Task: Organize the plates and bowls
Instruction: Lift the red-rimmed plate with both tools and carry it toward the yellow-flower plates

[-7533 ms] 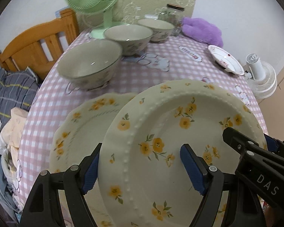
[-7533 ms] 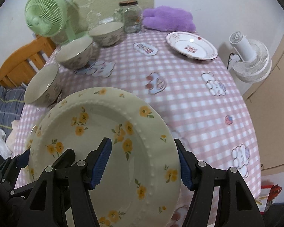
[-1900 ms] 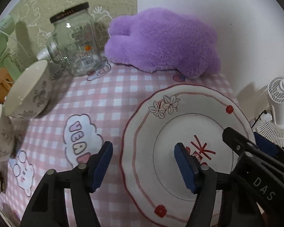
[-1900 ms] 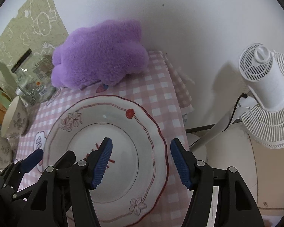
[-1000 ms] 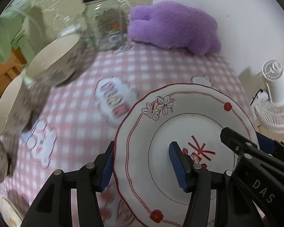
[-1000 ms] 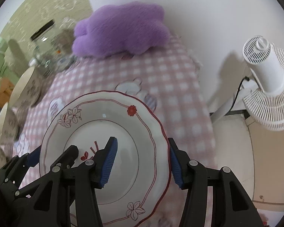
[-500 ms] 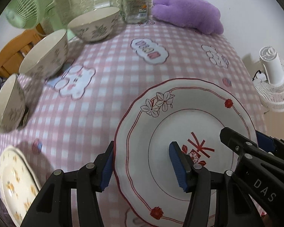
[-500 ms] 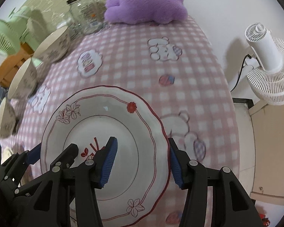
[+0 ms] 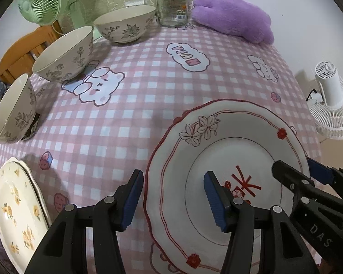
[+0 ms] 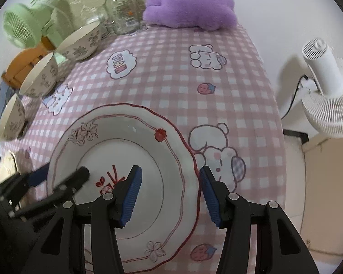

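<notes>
A white plate with a red rim line and flower marks (image 9: 228, 150) (image 10: 125, 141) is held above the near part of the pink checked table. My left gripper (image 9: 171, 196) is shut on its left rim. My right gripper (image 10: 169, 189) is shut on its right rim. Two cream plates with yellow flowers (image 9: 13, 210) lie stacked at the near left table edge. Three floral bowls (image 9: 125, 22) (image 9: 64, 54) (image 9: 11, 114) stand in a row along the left side; they also show in the right wrist view (image 10: 80, 41).
A glass jar (image 9: 173, 2) and a purple plush toy (image 9: 233, 20) sit at the far edge. A green fan (image 9: 43, 0) and a wooden chair (image 9: 18, 57) are at the far left. A white fan (image 10: 327, 86) stands on the floor right of the table.
Both grippers have carried the red-rimmed plate from the far right corner back toward the near side of the table. The yellow-flower plates have come into view at the near left.
</notes>
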`<state>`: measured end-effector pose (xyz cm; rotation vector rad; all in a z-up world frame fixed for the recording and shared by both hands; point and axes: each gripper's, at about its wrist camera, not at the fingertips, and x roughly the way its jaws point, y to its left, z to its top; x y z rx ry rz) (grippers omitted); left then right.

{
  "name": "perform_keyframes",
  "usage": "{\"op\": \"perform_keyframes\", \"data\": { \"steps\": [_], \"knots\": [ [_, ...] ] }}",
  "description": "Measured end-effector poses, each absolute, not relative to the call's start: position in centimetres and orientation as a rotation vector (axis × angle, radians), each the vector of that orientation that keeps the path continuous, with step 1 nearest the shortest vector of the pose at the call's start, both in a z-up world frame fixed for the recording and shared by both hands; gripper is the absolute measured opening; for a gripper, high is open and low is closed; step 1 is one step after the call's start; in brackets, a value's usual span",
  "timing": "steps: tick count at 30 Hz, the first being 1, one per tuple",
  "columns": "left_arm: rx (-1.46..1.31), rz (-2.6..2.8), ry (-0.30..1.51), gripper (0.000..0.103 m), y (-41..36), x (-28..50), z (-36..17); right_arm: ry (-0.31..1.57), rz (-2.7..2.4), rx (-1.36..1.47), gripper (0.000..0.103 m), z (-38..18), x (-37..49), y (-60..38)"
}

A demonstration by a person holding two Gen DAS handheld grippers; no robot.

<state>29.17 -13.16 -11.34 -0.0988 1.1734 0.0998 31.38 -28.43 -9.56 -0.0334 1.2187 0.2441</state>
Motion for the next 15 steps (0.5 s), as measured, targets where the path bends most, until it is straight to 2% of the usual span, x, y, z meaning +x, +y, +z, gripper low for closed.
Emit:
{"op": "perform_keyframes", "data": {
  "steps": [1, 15],
  "knots": [
    [-0.096, 0.097, 1.169, 0.056, -13.28, 29.23, -11.35, 1.223, 0.245, -0.048, 0.046, -9.75, 31.46, -28.42],
    [-0.058, 0.085, 1.15, 0.057, -14.01, 28.66, -10.51, 1.237, 0.197, -0.076, 0.045, -10.01, 31.52, -28.06]
  ]
}}
